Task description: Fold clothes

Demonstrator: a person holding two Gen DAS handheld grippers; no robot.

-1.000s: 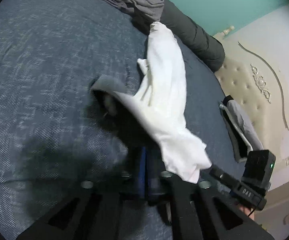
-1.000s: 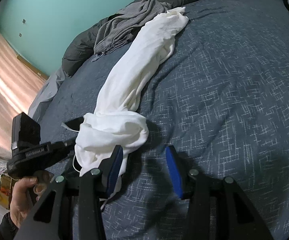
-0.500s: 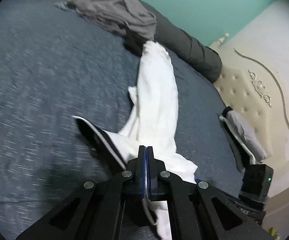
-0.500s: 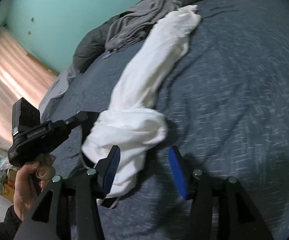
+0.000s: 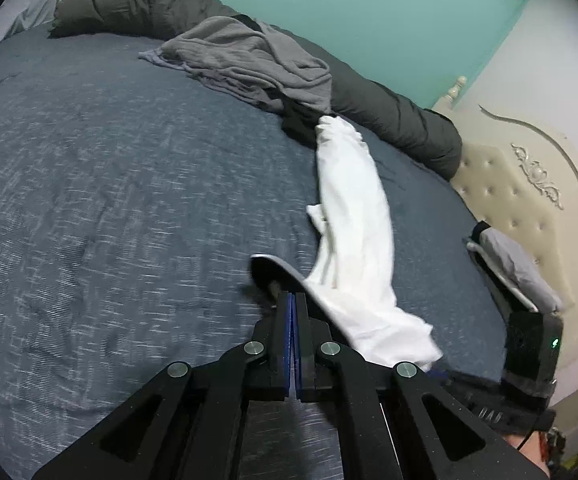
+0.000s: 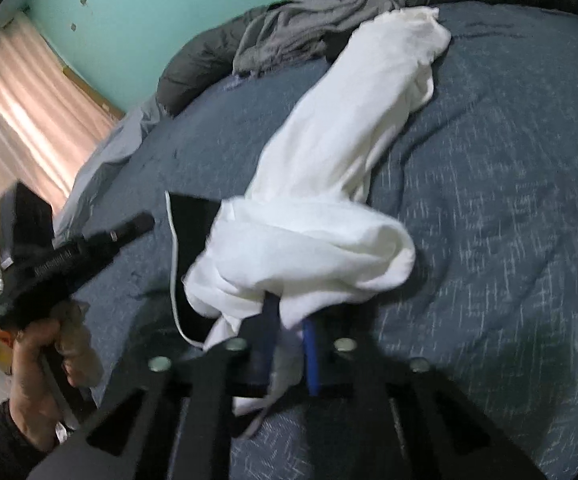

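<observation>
White garment (image 5: 353, 216) stretched ahead of left gripper (image 5: 293, 300), near edge pinched between closed pads, lifted off blue bedspread (image 5: 109, 184). Right gripper (image 6: 289, 332) clamped on bunched near end of same garment (image 6: 329, 168). Hand (image 6: 45, 360) wrapped around left gripper's handle, low left. Grey clothes (image 5: 249, 60) and dark rolled duvet (image 5: 393, 116) beyond garment's far end.

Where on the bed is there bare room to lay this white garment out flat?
Bare blue bedspread spreads wide left of the white garment, below the grey clothes pile. A second bare stretch lies right of the garment. It is crowded at the far edge, where the pile meets the dark rolled duvet.
</observation>
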